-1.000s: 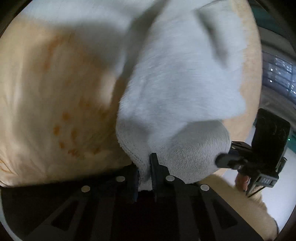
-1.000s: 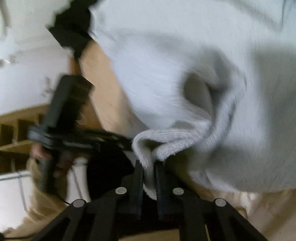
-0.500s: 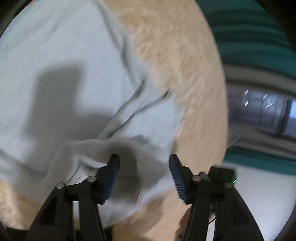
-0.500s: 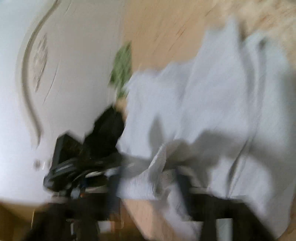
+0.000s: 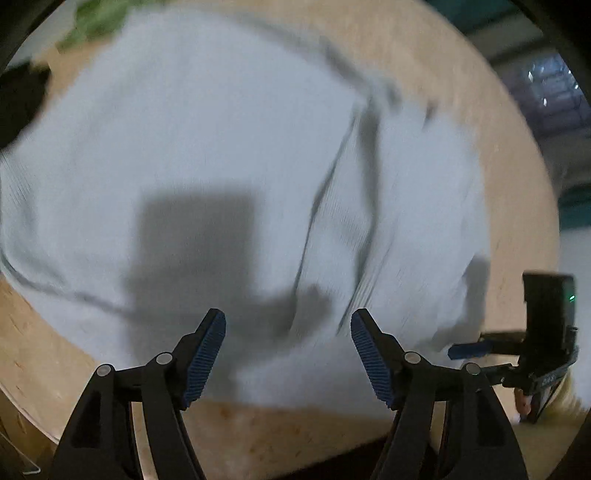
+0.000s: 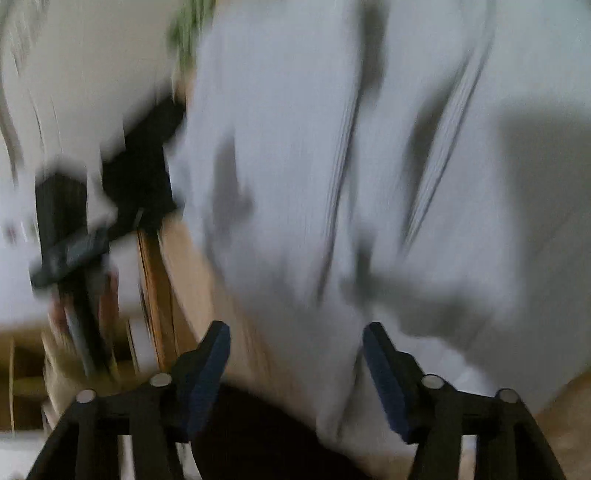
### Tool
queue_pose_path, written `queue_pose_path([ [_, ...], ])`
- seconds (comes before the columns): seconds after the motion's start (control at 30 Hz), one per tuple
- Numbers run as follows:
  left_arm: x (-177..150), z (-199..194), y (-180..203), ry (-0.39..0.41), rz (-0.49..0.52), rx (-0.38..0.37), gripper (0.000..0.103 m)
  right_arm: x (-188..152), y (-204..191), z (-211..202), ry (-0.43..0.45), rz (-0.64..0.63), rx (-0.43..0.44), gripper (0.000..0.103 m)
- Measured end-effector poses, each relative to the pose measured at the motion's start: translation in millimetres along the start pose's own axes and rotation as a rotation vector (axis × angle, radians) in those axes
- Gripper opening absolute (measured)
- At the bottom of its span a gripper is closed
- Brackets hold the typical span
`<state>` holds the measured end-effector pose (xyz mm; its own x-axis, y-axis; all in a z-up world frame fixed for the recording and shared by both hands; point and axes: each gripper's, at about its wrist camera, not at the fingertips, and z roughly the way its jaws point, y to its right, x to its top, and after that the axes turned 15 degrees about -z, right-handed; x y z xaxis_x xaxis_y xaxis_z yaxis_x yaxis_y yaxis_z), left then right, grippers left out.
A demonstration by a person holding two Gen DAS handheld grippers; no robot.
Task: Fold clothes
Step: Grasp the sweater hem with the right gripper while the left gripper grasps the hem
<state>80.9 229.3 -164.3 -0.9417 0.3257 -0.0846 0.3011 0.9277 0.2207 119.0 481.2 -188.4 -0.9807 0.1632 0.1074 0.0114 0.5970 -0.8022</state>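
Note:
A pale grey knit garment (image 5: 229, 155) lies spread over a round light wooden table (image 5: 517, 192), with long creases running down its right half. My left gripper (image 5: 288, 354) stands open just above the garment's near edge, nothing between its blue pads. In the right wrist view the same garment (image 6: 424, 166) fills most of the frame, blurred by motion. My right gripper (image 6: 295, 365) is open over its near hem, holding nothing. The other hand-held gripper (image 5: 546, 332) shows at the right edge of the left wrist view, and at the left of the right wrist view (image 6: 74, 229).
A dark object (image 5: 18, 99) and something green (image 5: 96, 18) sit at the far left side of the table. The table's front rim (image 5: 295, 435) curves close under my left fingers. A white wall (image 6: 74, 74) and wooden shelving (image 6: 26, 373) lie beyond the table.
Both grippers let go of the garment and opened. The garment, held up bunched a second ago, now lies flat on the table, and both grippers have drawn back to its near edge.

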Motion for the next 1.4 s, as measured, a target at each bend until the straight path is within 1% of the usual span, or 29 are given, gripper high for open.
queue_pose_path([
  [0.03,-5,10,-3,-0.023,0.004,0.001,0.072,-6,-3,15,-0.058,-0.017,0.003,0.058],
  [0.1,-11,21,-6,-0.013,0.005,-0.005,0.072,-17,-10,45,-0.173,-0.051,0.01,0.058],
  [0.13,-12,24,-4,-0.001,0.019,-0.006,0.072,-21,-11,53,-0.202,-0.057,0.007,0.058],
  [0.2,-15,26,2,0.021,0.053,-0.007,0.072,-24,-8,54,-0.207,-0.052,-0.01,0.058],
  [0.23,-17,27,6,0.028,0.082,0.001,0.072,-26,-6,55,-0.21,-0.05,-0.019,0.056],
  [0.27,-18,29,11,0.035,0.111,0.011,0.072,-27,-5,55,-0.207,-0.044,-0.018,0.048],
  [0.3,-19,29,15,0.042,0.135,0.027,0.072,-29,-3,54,-0.208,-0.032,-0.016,0.043],
  [0.33,-21,29,18,0.049,0.158,0.044,0.072,-31,-2,53,-0.213,-0.023,-0.026,0.034],
  [0.37,-22,30,21,0.056,0.181,0.061,0.072,-34,1,49,-0.216,-0.015,-0.04,0.027],
  [0.4,-22,28,22,0.063,0.182,0.053,0.072,-38,4,44,-0.212,-0.001,-0.039,0.026],
  [0.5,-18,20,22,0.085,0.169,0.013,0.072,-47,9,30,-0.189,0.052,-0.002,0.028],
  [0.53,-16,17,21,0.092,0.162,-0.002,0.072,-50,9,31,-0.189,0.061,0.0,0.029],
  [0.63,-8,17,20,0.082,0.149,0.009,0.072,-54,7,46,-0.219,0.066,-0.014,0.037],
  [0.7,-3,24,22,0.039,0.162,0.047,0.072,-56,4,57,-0.236,0.071,-0.007,0.041],
  [0.77,-3,36,26,-0.026,0.21,0.113,0.072,-55,0,65,-0.237,0.074,-0.008,0.049],
  [0.83,-8,45,29,-0.063,0.262,0.163,0.072,-55,2,68,-0.231,0.089,0.0,0.051],
  [0.9,-13,51,32,-0.08,0.305,0.195,0.072,-55,5,68,-0.221,0.108,0.009,0.049],
  [0.93,-15,52,35,-0.075,0.324,0.203,0.072,-55,5,69,-0.219,0.113,0.011,0.042],
  [0.97,-17,52,37,-0.069,0.345,0.212,0.072,-56,6,69,-0.217,0.118,0.013,0.03],
  [1.0,-19,53,40,-0.063,0.365,0.221,0.066,-57,6,70,-0.218,0.123,0.011,0.024],
  [1.03,-20,53,42,-0.059,0.384,0.229,0.051,-59,7,71,-0.224,0.126,0.007,0.015],
  [1.07,-22,52,46,-0.059,0.423,0.235,0.041,-60,6,71,-0.223,0.128,0.007,0.011],
  [1.1,-25,51,49,-0.059,0.455,0.243,0.029,-62,5,70,-0.218,0.128,0.012,0.01],
  [1.13,-26,50,51,-0.062,0.471,0.245,0.019,-63,4,69,-0.213,0.128,0.016,0.009],
  [1.17,-27,48,53,-0.067,0.486,0.247,0.013,-64,1,67,-0.214,0.117,0.021,0.009],
  [1.23,-28,46,55,-0.075,0.504,0.247,0.007,-66,-9,62,-0.228,0.075,0.03,0.008],
  [1.4,-37,26,42,-0.11,0.52,0.222,0.005,-76,-43,72,-0.319,-0.063,0.054,0.008],
])
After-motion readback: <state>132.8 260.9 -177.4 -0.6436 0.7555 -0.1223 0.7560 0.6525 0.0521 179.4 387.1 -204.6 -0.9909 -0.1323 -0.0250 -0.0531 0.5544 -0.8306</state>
